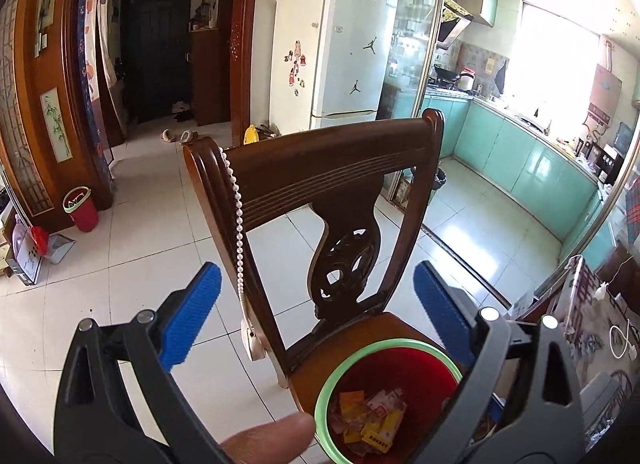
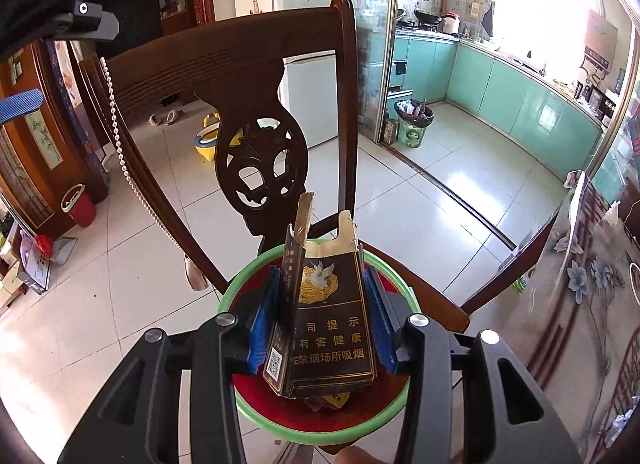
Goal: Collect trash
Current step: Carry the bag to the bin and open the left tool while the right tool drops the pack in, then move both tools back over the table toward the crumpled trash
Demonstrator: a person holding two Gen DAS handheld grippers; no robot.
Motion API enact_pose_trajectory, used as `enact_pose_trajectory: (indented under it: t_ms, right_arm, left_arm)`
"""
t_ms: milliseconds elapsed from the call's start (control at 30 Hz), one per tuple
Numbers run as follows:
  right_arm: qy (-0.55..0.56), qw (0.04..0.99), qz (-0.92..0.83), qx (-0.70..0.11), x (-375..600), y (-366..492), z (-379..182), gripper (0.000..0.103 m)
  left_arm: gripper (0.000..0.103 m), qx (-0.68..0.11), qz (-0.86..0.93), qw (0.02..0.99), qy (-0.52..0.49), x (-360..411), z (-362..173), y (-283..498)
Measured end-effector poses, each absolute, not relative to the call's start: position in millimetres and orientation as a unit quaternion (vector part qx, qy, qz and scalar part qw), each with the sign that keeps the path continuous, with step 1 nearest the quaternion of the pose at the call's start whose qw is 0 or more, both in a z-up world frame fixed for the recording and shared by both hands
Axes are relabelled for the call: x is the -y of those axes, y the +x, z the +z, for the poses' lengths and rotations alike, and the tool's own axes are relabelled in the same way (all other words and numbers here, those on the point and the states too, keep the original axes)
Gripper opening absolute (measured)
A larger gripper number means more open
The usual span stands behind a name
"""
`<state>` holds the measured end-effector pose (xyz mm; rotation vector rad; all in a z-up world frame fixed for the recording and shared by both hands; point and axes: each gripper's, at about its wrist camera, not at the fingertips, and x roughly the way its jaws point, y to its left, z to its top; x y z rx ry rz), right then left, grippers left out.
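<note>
A small red bin with a green rim [image 1: 386,348] stands on the seat of a dark wooden chair [image 1: 320,167] and holds several yellow and white wrappers [image 1: 372,420]. My left gripper [image 1: 316,304] is open and empty, above and just behind the bin. My right gripper [image 2: 324,304] is shut on a dark, empty cigarette pack [image 2: 328,316] with its lid flipped open, held directly over the bin's green rim [image 2: 240,284]. The left gripper's blue pad also shows at the left edge of the right wrist view [image 2: 20,103].
A white bead string [image 1: 236,223] hangs on the chair's left post. A second red bin [image 1: 82,207] stands on the tiled floor by the wooden partition. A floral-clothed table [image 2: 580,304] is at right. A fridge [image 1: 332,47] and a kitchen with teal cabinets [image 1: 520,151] lie beyond.
</note>
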<state>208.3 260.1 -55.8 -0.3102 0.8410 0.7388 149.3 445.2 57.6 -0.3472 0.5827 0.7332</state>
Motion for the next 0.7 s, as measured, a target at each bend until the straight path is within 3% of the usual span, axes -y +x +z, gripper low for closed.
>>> enact_pose_trajectory:
  t_ms: [67,133,167,267,367,500,700]
  right_arm:
    - [-0.148,0.836,0.346,-0.400,-263,208,-60,0.045]
    - [-0.146,0.835,0.344,-0.403,-262,208,-63,0.060]
    - [-0.144,0.837,0.342,-0.401,-260,207,-62,0.072]
    - [-0.140,0.841,0.339,-0.399,-254,206,-59,0.078]
    - [-0.141,0.851,0.328,-0.385,-241,203,-49,0.091]
    - [-0.135,0.867,0.305,-0.370,-212,195,-32,0.097]
    - [-0.133,0.894,0.250,-0.347,-145,179,-4,0.097]
  left_arm:
    - [0.095,-0.277,0.350,0.879,-0.166,-444,59,149]
    - [0.097,-0.275,0.348,0.881,-0.164,-443,60,147]
    - [0.097,-0.273,0.349,0.882,-0.161,-441,62,147]
    - [0.098,-0.275,0.343,0.884,-0.159,-438,61,148]
    - [0.098,-0.276,0.336,0.889,-0.146,-430,61,152]
    - [0.098,-0.271,0.323,0.896,-0.139,-418,66,155]
    - [0.098,-0.274,0.289,0.911,-0.104,-378,74,170]
